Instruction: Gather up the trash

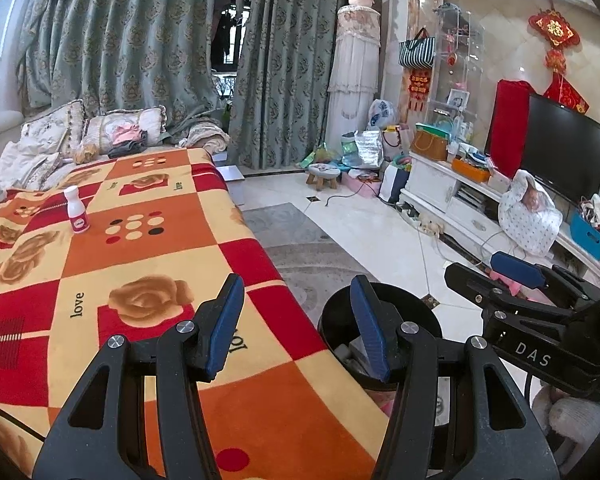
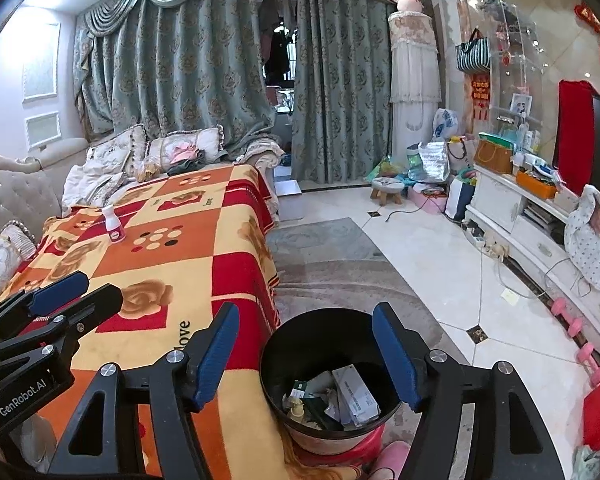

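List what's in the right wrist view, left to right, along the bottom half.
Left gripper → white bottle → checked blanket → black bin → pink dumbbells.

Left gripper (image 1: 296, 320) seen lower centre, jaws apart, nothing held; white bottle (image 1: 76, 211) stood upright on blanket (image 1: 172, 248) at left; black bin (image 1: 416, 312) partly hidden behind right finger.

"love" is printed on the blanket (image 1: 140, 248) in several squares, near its front edge and toward its far end. "DAS" is on the right gripper (image 1: 518, 280) body; "GenRobot.AI" on the left gripper (image 2: 74, 294) body. Bottle label unreadable.
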{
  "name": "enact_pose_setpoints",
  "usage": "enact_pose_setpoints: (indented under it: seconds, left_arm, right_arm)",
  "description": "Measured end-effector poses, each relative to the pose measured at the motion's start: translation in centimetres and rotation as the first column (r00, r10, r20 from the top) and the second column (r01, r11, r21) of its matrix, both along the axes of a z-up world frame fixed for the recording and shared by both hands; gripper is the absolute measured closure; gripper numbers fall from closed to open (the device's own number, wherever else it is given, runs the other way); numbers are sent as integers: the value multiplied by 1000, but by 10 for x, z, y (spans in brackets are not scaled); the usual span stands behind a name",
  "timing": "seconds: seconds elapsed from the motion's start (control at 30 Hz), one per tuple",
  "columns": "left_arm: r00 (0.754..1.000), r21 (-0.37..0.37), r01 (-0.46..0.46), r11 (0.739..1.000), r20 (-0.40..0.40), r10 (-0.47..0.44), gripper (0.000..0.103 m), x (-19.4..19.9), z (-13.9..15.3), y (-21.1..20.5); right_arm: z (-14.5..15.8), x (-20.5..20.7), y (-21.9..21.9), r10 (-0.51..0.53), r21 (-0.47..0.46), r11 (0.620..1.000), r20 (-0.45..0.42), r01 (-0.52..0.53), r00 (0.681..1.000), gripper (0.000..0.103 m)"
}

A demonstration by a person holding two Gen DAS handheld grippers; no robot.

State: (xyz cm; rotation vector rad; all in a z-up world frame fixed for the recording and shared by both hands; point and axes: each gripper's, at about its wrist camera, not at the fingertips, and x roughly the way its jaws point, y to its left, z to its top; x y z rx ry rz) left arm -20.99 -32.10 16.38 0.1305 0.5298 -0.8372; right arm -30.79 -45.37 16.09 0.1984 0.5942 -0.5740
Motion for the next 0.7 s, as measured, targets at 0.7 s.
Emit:
enact_pose_setpoints:
  seconds: [0.7]
  left_arm:
    - [1000,8,0,1000,-10,0,49,0,-2,-2]
  right_arm:
    - [3,3,-5,-1,-14,1000,-24,1,1000,36]
